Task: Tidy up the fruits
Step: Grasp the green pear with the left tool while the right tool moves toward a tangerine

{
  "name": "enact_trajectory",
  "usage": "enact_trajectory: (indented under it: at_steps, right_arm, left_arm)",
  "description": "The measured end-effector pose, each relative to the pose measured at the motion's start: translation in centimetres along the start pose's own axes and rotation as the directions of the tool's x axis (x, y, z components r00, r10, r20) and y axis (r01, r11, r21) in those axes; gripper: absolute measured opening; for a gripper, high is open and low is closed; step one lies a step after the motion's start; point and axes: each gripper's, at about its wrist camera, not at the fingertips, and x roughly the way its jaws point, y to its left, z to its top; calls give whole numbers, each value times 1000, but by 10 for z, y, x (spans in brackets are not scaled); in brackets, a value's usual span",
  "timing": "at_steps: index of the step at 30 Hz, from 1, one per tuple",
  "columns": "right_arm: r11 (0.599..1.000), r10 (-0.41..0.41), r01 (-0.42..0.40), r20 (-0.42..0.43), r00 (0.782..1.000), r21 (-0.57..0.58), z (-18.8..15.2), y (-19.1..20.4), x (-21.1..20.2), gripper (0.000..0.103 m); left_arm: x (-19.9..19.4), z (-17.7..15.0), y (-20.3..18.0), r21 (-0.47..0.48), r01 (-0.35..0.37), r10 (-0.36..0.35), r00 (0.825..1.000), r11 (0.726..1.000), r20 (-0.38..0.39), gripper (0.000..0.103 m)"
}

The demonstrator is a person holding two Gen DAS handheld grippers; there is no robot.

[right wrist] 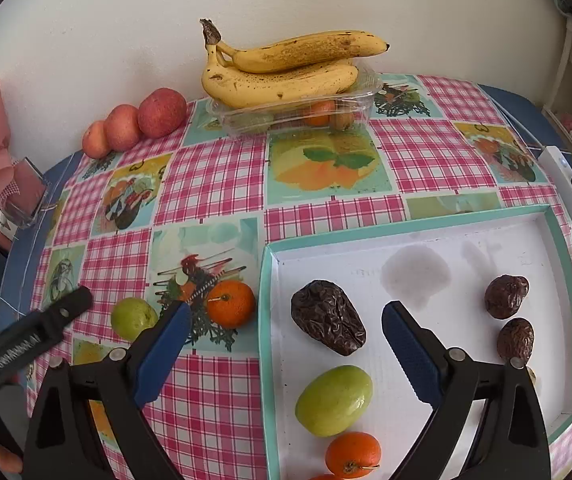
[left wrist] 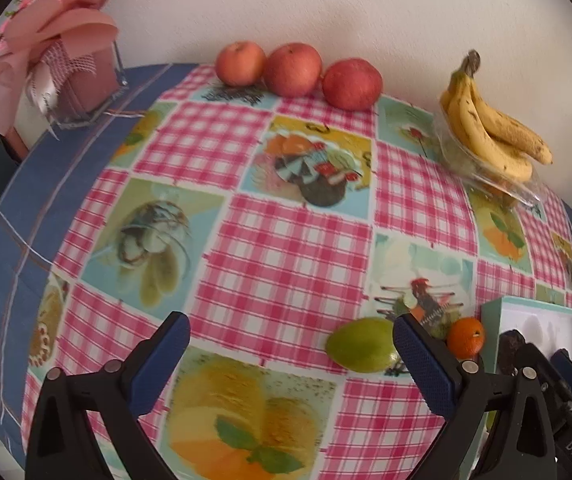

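Both hand-held grippers, left [left wrist: 291,340] and right [right wrist: 286,330], gape wide, empty

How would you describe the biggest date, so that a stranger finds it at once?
Look into the white tray with the turquoise rim lying on the checked tablecloth. The biggest date lies near the tray's left wall, beyond a green fruit. It is dark brown, wrinkled and elongated, far longer than the two rounder dates on the right.

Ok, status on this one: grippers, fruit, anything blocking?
Left gripper open, right gripper open, both empty. Small green fruit and orange mandarin on checked tablecloth beside teal-rimmed white tray. Nothing blocking.
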Motion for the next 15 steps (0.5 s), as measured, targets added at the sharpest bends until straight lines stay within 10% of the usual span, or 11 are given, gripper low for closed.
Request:
enact_trajectory:
  at_steps: [15]
  right_arm:
    - [1000, 10, -10, 6, 1000, 6, 2, 0, 1, 79]
  left_arm:
    - [27, -12, -28, 35, 83, -80, 992, 996, -98, 82]
